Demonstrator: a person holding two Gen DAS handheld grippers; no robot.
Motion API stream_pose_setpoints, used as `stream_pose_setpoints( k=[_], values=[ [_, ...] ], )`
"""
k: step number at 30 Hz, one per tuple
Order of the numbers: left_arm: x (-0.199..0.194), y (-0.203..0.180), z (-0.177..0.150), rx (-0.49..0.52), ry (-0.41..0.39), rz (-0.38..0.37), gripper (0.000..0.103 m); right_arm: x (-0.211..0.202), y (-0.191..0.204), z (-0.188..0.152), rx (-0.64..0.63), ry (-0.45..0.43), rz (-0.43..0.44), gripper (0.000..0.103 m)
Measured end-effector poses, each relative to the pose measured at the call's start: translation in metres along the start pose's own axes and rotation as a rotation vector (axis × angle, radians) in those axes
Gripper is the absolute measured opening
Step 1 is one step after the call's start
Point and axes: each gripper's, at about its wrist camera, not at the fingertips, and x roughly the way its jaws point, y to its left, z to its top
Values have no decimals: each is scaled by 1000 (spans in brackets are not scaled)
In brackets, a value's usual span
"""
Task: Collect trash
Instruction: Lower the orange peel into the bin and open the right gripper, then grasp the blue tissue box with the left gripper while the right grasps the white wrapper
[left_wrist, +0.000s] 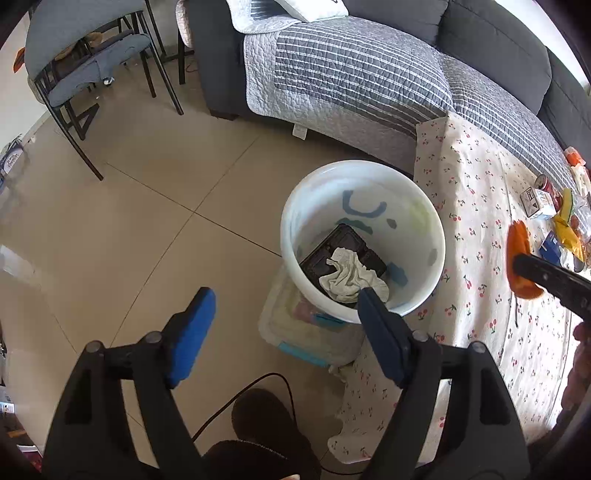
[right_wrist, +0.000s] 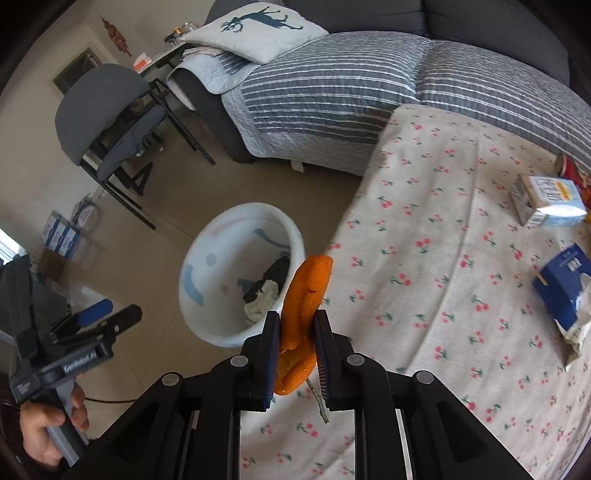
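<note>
My right gripper (right_wrist: 297, 323) is shut on a piece of orange peel (right_wrist: 304, 295) and holds it above the table's left edge, close to the white bin (right_wrist: 207, 254). The peel also shows in the left wrist view (left_wrist: 519, 258). The white bin (left_wrist: 436, 229) stands on the floor beside the table and holds a black tray (left_wrist: 332, 247) and a crumpled white cloth (left_wrist: 349, 277). My left gripper (left_wrist: 284, 299) is open and empty, low over the floor at the bin's near rim. It shows at the left in the right wrist view (right_wrist: 99, 317).
The table carries a cherry-print cloth (right_wrist: 443, 258) with a milk carton (right_wrist: 546, 201), a blue tissue pack (right_wrist: 565, 284), a red can (right_wrist: 570, 168) and a banana peel (left_wrist: 567, 225). A sofa (left_wrist: 351, 70), a grey chair (left_wrist: 85, 55) and a clear plastic box (left_wrist: 295, 332) by the bin stand around.
</note>
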Motion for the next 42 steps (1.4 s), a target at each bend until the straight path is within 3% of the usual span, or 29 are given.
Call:
stream_pose_setpoints(
  k=[6,16,17,20,24,30,37,42],
  values=[
    [0,6,-3,-22,11,-19,80,33,28,16,4,13,36,19],
    [-2,7,-2,-17,-3,-18,82,45,34,29,13,2,25,23],
    [-2,7,-3,-19,-1,-20,82,44,34,30,20,2,34,28],
    [-2,5,-3,-21,6,-26,82,32,31,32,52,-31,51,66],
    [-7,-3,-4,-18,1,-37,84,8,27,29,49,-57,47,67],
    [-23,-35,-11,30,-21,-79,86,-43,-10,11,68,-83,-14,69],
    [-36,-92,-27,141,-30,-113,88,-105,-78,-25,119,-121,-148,73],
    [-48,-133,-42,187,-16,-167,89,-141,-124,-53,181,-143,-177,75]
  ],
)
